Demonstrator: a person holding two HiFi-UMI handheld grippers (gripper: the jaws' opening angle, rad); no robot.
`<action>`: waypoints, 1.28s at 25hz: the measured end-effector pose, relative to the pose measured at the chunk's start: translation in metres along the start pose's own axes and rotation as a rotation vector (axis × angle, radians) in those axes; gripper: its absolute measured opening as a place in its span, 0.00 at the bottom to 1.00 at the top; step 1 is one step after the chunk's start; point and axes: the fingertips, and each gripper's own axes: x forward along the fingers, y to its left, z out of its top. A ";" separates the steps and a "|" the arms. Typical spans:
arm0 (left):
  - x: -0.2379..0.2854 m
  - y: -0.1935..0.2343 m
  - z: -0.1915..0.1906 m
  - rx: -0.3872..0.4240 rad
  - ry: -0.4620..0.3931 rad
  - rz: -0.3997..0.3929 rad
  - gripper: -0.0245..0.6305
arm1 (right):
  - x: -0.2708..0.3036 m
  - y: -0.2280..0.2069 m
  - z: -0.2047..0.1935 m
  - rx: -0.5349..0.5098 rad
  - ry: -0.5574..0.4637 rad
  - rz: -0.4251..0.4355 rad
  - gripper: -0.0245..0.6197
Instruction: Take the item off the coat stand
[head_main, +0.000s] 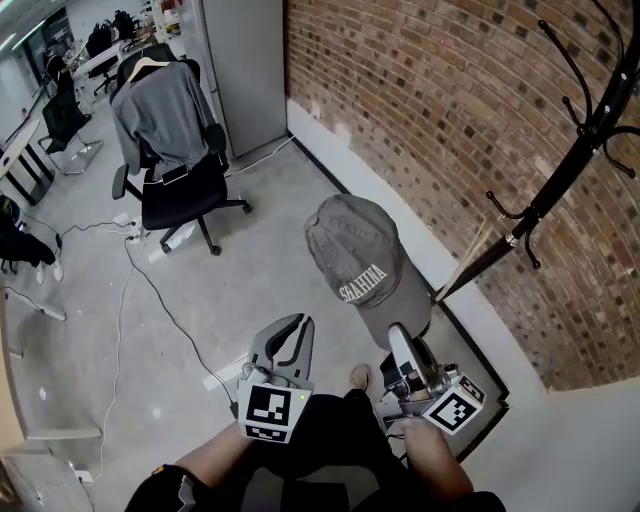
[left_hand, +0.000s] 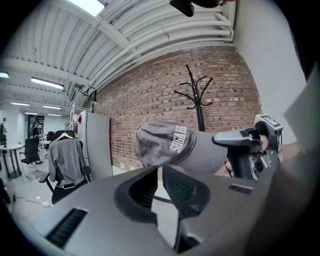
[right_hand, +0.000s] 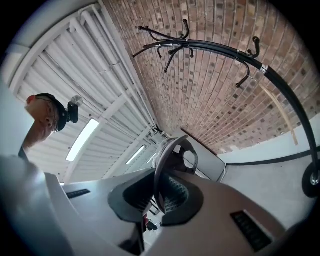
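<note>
A grey cap (head_main: 355, 262) with white lettering hangs free of the black coat stand (head_main: 560, 170), held out over the floor by its brim. My right gripper (head_main: 398, 335) is shut on that brim; in the right gripper view the brim's edge (right_hand: 165, 160) runs between the jaws, with the stand (right_hand: 225, 47) arching above. My left gripper (head_main: 298, 325) sits lower left of the cap, its fingertips together and nothing between them. From the left gripper view, the cap (left_hand: 170, 145) floats just beyond the jaws and the right gripper (left_hand: 240, 142) grips it from the right.
A brick wall (head_main: 430, 90) runs behind the stand. An office chair draped with a grey shirt (head_main: 175, 170) stands at the back left, beside a grey cabinet (head_main: 245, 70). Cables (head_main: 140, 270) trail across the concrete floor.
</note>
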 end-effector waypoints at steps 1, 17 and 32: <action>-0.009 0.003 -0.004 -0.001 0.000 -0.010 0.13 | -0.002 0.006 -0.010 -0.001 0.001 -0.014 0.09; -0.098 0.009 -0.056 -0.086 0.064 -0.119 0.13 | -0.047 0.053 -0.104 0.030 0.050 -0.184 0.09; -0.112 -0.122 -0.067 -0.046 0.089 -0.222 0.13 | -0.170 0.065 -0.088 -0.002 0.013 -0.199 0.09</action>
